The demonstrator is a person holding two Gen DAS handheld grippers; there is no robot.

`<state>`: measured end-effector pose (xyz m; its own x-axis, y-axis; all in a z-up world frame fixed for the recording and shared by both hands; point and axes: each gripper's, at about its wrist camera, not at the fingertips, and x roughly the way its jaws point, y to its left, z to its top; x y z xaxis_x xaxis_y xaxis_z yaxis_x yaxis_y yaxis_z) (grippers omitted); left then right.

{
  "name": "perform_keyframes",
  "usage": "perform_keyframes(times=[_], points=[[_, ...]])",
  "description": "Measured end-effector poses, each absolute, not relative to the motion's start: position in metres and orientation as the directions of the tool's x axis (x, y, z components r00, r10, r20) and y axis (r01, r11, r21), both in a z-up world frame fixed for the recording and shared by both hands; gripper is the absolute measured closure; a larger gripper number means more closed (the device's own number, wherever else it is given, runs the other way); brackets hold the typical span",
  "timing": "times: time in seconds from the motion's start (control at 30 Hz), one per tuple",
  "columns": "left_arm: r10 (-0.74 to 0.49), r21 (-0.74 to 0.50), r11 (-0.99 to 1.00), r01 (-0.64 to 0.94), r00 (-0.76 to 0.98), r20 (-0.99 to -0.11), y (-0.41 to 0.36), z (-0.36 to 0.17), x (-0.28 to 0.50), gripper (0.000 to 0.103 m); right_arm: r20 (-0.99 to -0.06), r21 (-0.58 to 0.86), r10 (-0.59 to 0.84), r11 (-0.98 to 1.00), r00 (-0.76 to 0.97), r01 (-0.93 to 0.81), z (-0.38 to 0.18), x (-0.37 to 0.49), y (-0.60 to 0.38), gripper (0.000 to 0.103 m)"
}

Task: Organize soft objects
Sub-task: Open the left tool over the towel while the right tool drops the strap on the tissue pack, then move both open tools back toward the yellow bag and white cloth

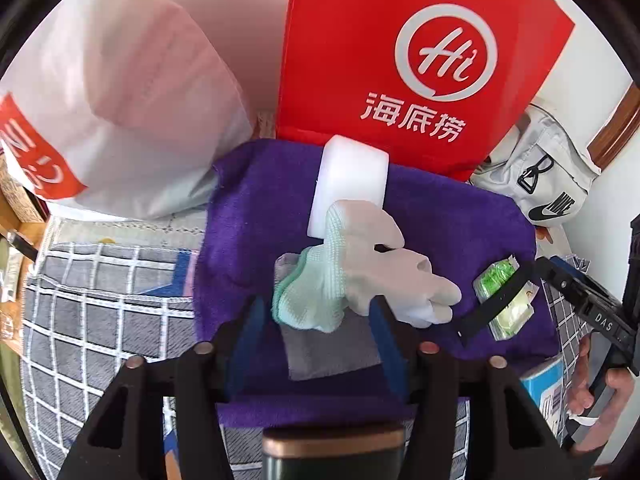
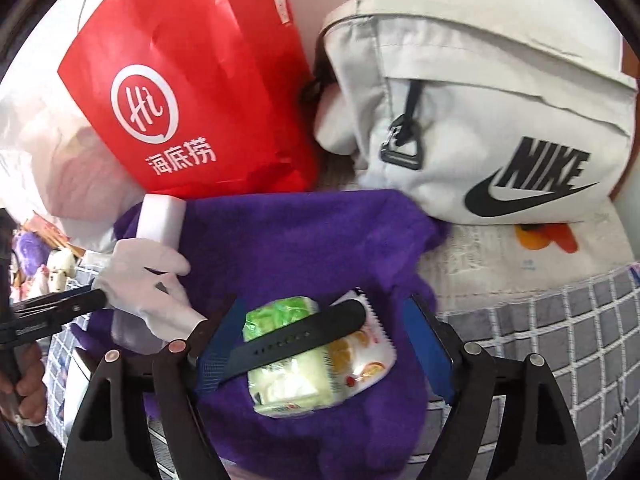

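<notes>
A purple towel [image 1: 248, 216] lies spread on the checked bed cover. On it lie a white sponge block [image 1: 352, 180], a white glove with a pale green cuff [image 1: 360, 264] over a grey cloth [image 1: 332, 352], and a green and white snack packet [image 1: 504, 300] with a black strap [image 1: 492, 304] across it. My left gripper [image 1: 316, 312] is open, its fingers on either side of the glove's cuff. My right gripper [image 2: 328, 324] is open around the packet [image 2: 292, 376] and strap [image 2: 304, 340]. The glove [image 2: 152, 276] and sponge [image 2: 160, 220] show at the left of the right wrist view.
A red paper bag [image 1: 400, 60] stands behind the towel, with a white plastic bag [image 1: 120, 100] to its left and a grey Nike bag [image 2: 500, 120] to its right. A blue and white box [image 1: 548, 392] lies at the towel's right edge. The checked cover [image 2: 560, 320] extends to the right.
</notes>
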<state>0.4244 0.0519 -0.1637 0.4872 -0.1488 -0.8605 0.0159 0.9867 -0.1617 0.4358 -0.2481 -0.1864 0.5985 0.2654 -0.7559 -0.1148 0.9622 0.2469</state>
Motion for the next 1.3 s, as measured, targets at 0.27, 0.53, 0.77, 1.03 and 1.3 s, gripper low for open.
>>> perform_keyframes(times=[0.27,0.53,0.77,1.03,1.3], points=[[-0.171,-0.196,0.981,0.001,0.491,-0.854,0.062,-0.149,0.389,0.047,-0.714,0.205,0.223,0.973,0.664,-0.107,-0.153,0.385,-0.238,0.023],[-0.193,-0.234,0.972,-0.012,0.521,-0.831,0.078,-0.129,0.336,0.047,-0.723,0.23,0.343,0.938,0.6,-0.259,-0.147,0.301,-0.182,0.023],[-0.254,-0.303,0.953,-0.017,0.502,-0.826,0.098,-0.133,0.303,0.047,-0.759,0.182,0.415,0.875,0.501,-0.449,-0.174,0.234,-0.121,0.022],[-0.271,-0.333,0.942,-0.032,0.51,-0.816,0.12,-0.137,0.273,0.047,-0.795,0.144,0.427,0.823,0.43,-0.55,-0.201,0.197,-0.092,0.019],[-0.288,-0.347,0.938,-0.025,0.503,-0.815,0.125,-0.145,0.262,0.047,-0.839,0.085,0.351,0.84,0.416,-0.536,-0.228,0.197,-0.083,0.018]])
